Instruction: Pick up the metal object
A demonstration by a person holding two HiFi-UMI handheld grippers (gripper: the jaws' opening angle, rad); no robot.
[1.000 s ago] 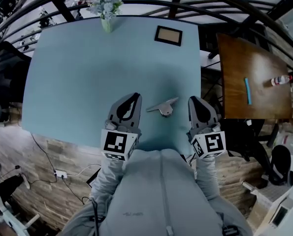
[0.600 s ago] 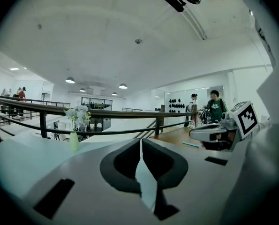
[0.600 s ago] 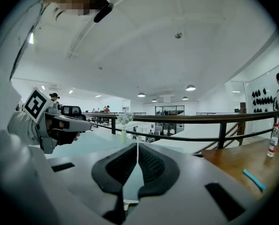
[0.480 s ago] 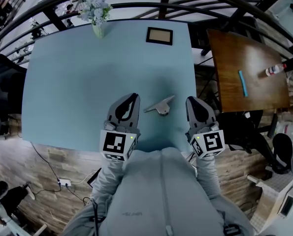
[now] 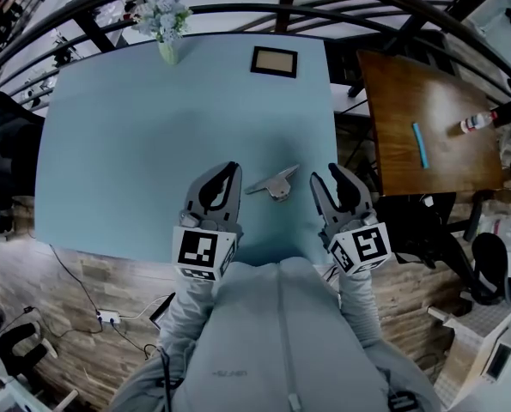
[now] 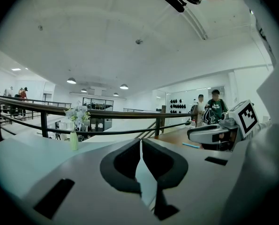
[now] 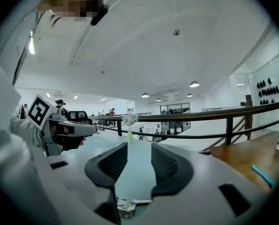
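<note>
No legible text, label, brand or number shows anywhere.

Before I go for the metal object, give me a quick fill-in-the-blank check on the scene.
The metal object lies on the ___ table. The jaws of the left gripper are ___. In the head view, the vase of flowers stands at that table's far ___ corner.
Missing words: blue; shut; left.

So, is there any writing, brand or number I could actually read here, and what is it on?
No text here can be read.
Marker cubes: black-and-white square patterns, no letters or numbers.
Bottle on the wooden table: label too small to read.
Sweater: faint small print, too blurred.
</note>
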